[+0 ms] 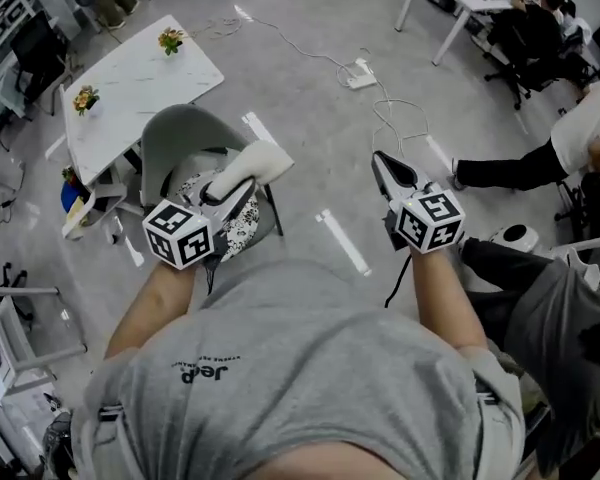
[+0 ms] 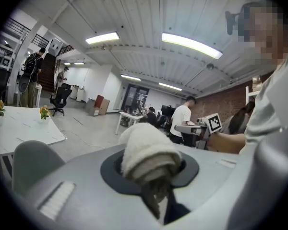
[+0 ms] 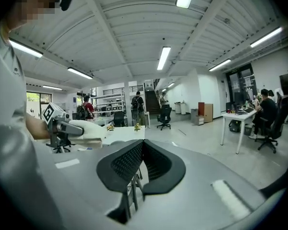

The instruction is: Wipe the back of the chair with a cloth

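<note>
Looking down through the head view, I have the left gripper (image 1: 232,192) clamped on a rolled white terry cloth (image 1: 257,161), which bulges out past the jaws in the left gripper view. The cloth sits above the grey shell chair (image 1: 180,133), near the right end of its curved backrest; I cannot tell whether they touch. A patterned black-and-white cushion (image 1: 242,230) lies on the seat. The right gripper (image 1: 383,164) is off to the chair's right over the pale concrete floor (image 1: 310,98), its jaws together on nothing. A white rectangular table (image 1: 145,83) with small flower pots (image 1: 170,39) stands behind the chair.
</note>
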A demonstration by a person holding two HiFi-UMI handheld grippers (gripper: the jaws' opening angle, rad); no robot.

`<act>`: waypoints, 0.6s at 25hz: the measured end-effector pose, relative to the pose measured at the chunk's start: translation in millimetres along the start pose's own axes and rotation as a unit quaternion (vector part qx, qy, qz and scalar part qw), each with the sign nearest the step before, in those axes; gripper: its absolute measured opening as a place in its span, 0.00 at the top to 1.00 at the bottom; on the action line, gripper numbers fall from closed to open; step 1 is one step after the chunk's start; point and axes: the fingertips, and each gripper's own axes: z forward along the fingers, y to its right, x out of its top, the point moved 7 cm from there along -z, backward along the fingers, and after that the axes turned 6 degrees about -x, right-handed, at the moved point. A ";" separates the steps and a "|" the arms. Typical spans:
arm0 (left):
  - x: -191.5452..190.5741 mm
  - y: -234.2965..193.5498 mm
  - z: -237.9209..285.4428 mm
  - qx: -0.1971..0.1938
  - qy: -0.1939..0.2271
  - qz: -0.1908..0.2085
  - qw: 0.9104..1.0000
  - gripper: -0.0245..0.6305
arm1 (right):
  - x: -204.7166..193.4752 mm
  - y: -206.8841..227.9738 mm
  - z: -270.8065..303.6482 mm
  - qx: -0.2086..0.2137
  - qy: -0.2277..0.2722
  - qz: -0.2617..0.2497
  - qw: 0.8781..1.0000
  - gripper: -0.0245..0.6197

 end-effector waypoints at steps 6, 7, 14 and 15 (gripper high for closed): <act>-2.8 -23.4 32.1 0.013 -0.014 -0.014 1.000 0.74 | -1.0 30.1 44.3 0.001 -0.007 0.004 1.000 0.96; -3.0 -30.6 34.1 0.012 -0.014 -0.016 1.000 0.74 | -0.9 31.4 51.7 -0.002 -0.008 0.006 1.000 0.96; -2.2 -89.9 31.1 -0.010 -0.009 -0.034 0.999 0.74 | 1.5 16.6 93.7 -0.031 -0.038 0.013 0.999 0.96; -2.2 -99.9 29.0 -0.008 -0.012 -0.037 0.999 0.74 | 1.2 14.1 99.9 -0.032 -0.046 0.015 0.998 0.96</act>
